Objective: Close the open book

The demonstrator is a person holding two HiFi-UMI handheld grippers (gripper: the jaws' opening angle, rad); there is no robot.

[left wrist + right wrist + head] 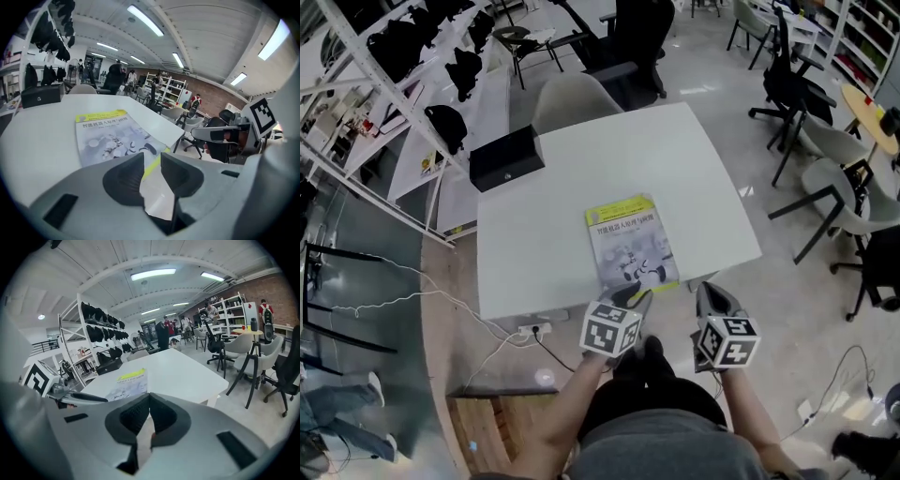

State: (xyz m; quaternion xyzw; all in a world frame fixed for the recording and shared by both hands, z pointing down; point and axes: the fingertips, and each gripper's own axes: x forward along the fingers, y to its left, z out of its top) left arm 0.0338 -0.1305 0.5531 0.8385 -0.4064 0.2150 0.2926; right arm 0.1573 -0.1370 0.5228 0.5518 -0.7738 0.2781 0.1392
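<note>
The book (631, 242) lies closed on the white worktop (675, 159). It is in the lower middle of the head view, near the worktop's lower edge, and its cover with the yellow band faces up. The left tool (636, 298) is at the book's lower edge. Its jaws are spread and nothing is pinched between them; I cannot tell if it touches the cover. The right tool (712, 300) is further right, below the worktop's edge and apart from the book. Its jaws are pressed together at the tips and hold nothing. A black box (506, 157) stands at the worktop's upper left corner.
</note>
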